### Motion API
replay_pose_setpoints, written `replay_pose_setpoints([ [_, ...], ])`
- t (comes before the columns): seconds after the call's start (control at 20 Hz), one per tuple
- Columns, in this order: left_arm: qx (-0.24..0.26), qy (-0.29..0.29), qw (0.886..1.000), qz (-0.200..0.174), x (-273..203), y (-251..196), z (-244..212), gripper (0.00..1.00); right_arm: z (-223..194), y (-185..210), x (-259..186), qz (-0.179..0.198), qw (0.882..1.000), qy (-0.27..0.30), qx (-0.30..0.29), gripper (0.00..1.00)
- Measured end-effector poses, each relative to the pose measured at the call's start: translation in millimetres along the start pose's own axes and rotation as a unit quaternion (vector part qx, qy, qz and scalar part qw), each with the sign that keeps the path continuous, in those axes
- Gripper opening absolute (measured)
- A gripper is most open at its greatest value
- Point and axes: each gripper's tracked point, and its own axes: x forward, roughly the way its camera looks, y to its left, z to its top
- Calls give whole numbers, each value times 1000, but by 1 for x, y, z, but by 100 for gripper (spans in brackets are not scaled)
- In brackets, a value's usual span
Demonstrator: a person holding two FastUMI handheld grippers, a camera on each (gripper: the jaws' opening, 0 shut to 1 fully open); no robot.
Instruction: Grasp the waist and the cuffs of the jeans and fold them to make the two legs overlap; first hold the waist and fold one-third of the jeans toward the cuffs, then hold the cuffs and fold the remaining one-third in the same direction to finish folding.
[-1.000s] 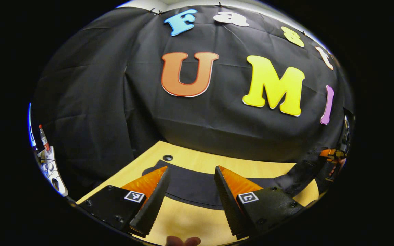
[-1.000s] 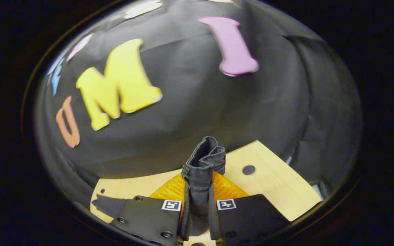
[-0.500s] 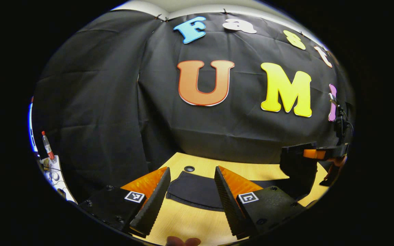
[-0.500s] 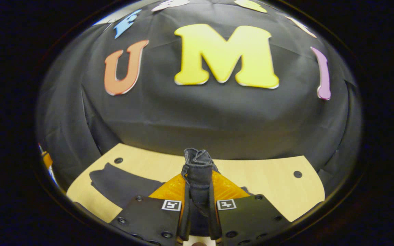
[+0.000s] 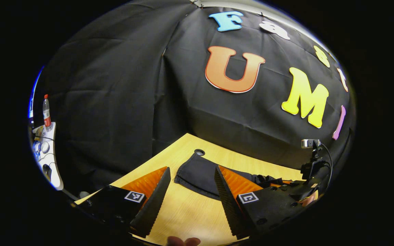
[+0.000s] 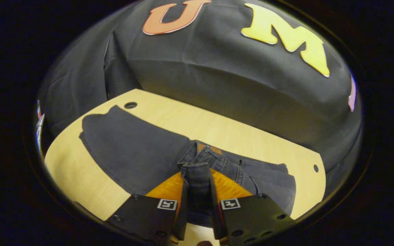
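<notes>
Right now you're keeping the right gripper [image 6: 197, 191] clamped on the waist [image 6: 197, 171] of the jeans [image 6: 132, 150], both fingers pinching a bunched wad of dark denim low over the table [image 6: 80, 184]. Rest of the jeans is lying flat on the wood, legs running off to the left w/ the cuffs [image 6: 96, 119] near a round hole [image 6: 130, 105] in the top. You're holding the left gripper [image 5: 190, 184] wide apart, gripping nothing, hovering just short of the cuff end [image 5: 197, 171], tabletop showing btwn the fingers. Bottle [image 5: 46, 112] is standing far left.
</notes>
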Motion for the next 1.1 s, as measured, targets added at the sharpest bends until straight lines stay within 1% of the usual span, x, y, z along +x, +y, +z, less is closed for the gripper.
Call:
replay_pose_setpoints([
  [0.05,-3,4,1000,-2,4,3,-2,84,-6,10,-4,13,1000,9,-3,35],
  [0.1,-7,8,1000,-3,7,4,-4,84,-5,22,-9,32,999,8,0,49],
  [0.15,-11,11,1000,-5,10,7,-5,84,-2,29,-14,42,999,3,2,63],
  [0.25,-16,18,1000,-12,17,8,-9,84,8,38,-26,54,998,-12,4,91],
  [0.35,-28,30,999,-24,27,8,-16,84,19,41,-45,64,998,-22,7,92],
  [0.4,-41,44,998,-34,33,8,-23,84,24,40,-59,67,997,-27,7,94],
  [0.5,-73,82,993,-53,46,3,-41,84,36,31,-87,71,997,-42,5,94],
  [0.55,-99,107,987,-62,55,0,-50,84,41,26,-102,72,996,-50,3,94],
  [0.6,-144,137,978,-65,65,-1,-58,84,45,20,-116,73,996,-58,3,94],
  [0.65,-202,172,962,-60,73,0,-69,84,49,13,-130,71,995,-65,2,94],
  [0.7,-269,205,940,-52,83,-1,-78,84,50,5,-143,68,995,-70,5,94],
  [0.75,-340,236,910,-36,93,-2,-89,84,49,-5,-157,64,995,-74,7,94],
  [0.8,-386,251,887,-20,103,0,-94,84,49,-14,-168,57,995,-77,8,94],
  [0.85,-419,264,869,1,115,1,-99,84,46,-27,-178,48,996,-79,11,94],
  [0.9,-426,274,862,20,123,7,-102,84,43,-37,-185,41,996,-79,17,94],
  [0.95,-425,282,859,37,132,18,-107,84,38,-47,-189,32,996,-77,26,94],
  [1.0,-425,287,857,49,137,24,-108,84,33,-56,-193,25,996,-73,35,94],
  [1.1,-430,300,849,69,152,31,-109,84,21,-74,-201,10,997,-63,52,94],
])
